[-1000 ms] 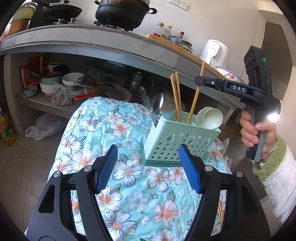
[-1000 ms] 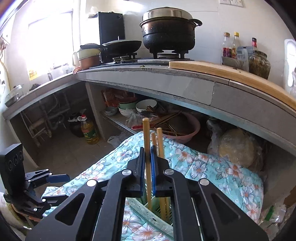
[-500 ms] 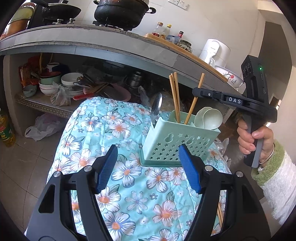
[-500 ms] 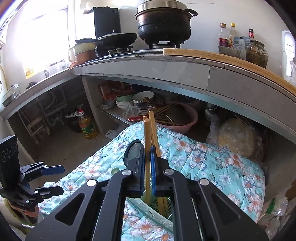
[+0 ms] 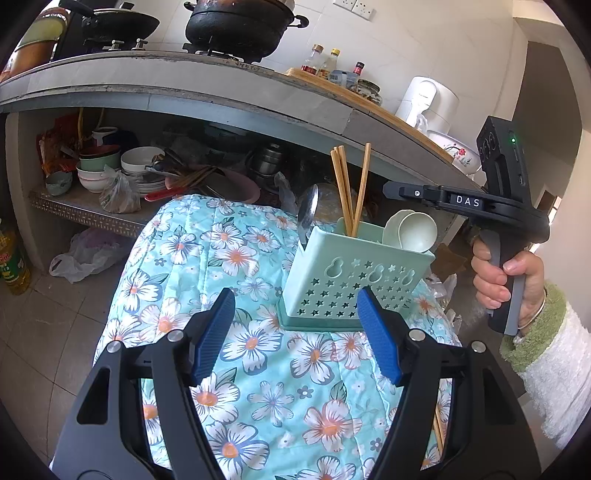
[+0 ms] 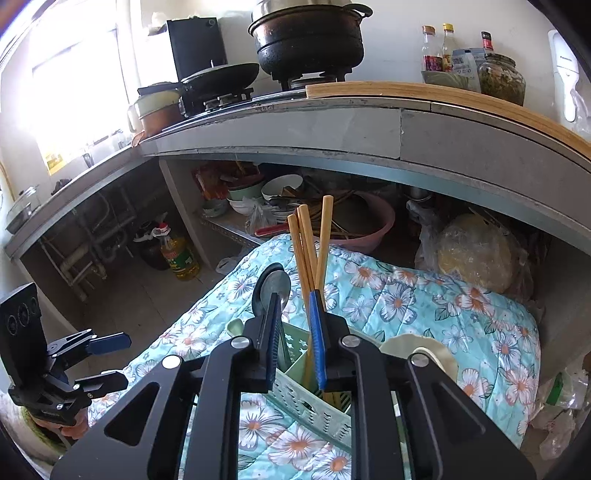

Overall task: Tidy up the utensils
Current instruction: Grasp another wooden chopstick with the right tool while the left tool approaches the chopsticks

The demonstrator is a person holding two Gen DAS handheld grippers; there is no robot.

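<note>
A mint green utensil caddy point(image 5: 354, 273) stands on the floral quilt point(image 5: 236, 258). It holds three wooden chopsticks point(image 5: 347, 192), a metal spoon point(image 5: 308, 214) and pale soup spoons point(image 5: 410, 232). My left gripper point(image 5: 295, 332) is open and empty, just in front of the caddy. A hand holds my right gripper point(image 5: 391, 191) above the caddy's right side. In the right wrist view the right gripper point(image 6: 295, 332) has its jaws opening over the caddy point(image 6: 295, 373). The chopsticks point(image 6: 308, 251) stand in the gap, and no pad presses on them. The left gripper point(image 6: 103, 358) appears at the lower left.
A grey counter point(image 5: 221, 92) with a black pot point(image 5: 236, 26) and a wok overhangs a shelf of bowls point(image 5: 140, 162) behind the quilt. A pink basin point(image 6: 365, 225) and an oil bottle point(image 6: 181, 254) sit nearby. One loose chopstick point(image 5: 437, 424) lies on the quilt's right edge.
The right gripper sank toward the caddy with the chopstick, then its jaws parted. That chopstick now leans free in the caddy beside the other two. The left gripper stayed put.
</note>
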